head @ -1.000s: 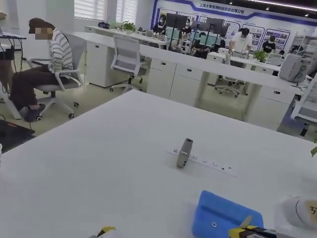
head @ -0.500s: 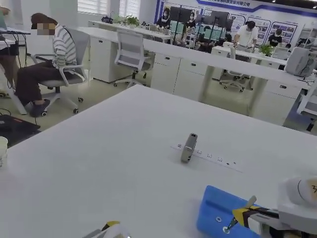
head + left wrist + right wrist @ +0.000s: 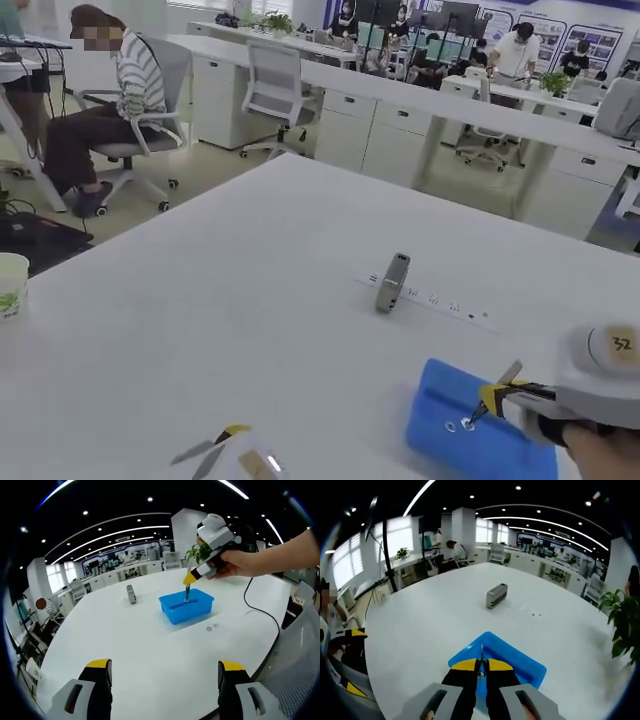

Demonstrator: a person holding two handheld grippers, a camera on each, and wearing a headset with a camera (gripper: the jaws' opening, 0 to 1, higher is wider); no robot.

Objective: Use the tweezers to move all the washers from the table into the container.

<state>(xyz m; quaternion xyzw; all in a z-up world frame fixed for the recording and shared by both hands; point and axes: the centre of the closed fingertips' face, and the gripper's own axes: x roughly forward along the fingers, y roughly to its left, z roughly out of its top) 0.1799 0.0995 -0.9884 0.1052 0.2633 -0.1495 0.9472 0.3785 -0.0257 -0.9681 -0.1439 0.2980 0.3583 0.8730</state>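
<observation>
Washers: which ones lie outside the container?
One washer and its neighbour, side by side on the table beside the blue container; a third washer lies inside it.

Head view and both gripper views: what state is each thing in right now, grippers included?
Left gripper: open, empty.
Right gripper: shut on the tweezers.
Tweezers: tips pointing down into the container.
Container: open-topped, flat on the table.
Washers in container: two visible, one at the tweezers' tips.
Loose washers: two, flat on the table beside the container.
Paper cup: upright.
</observation>
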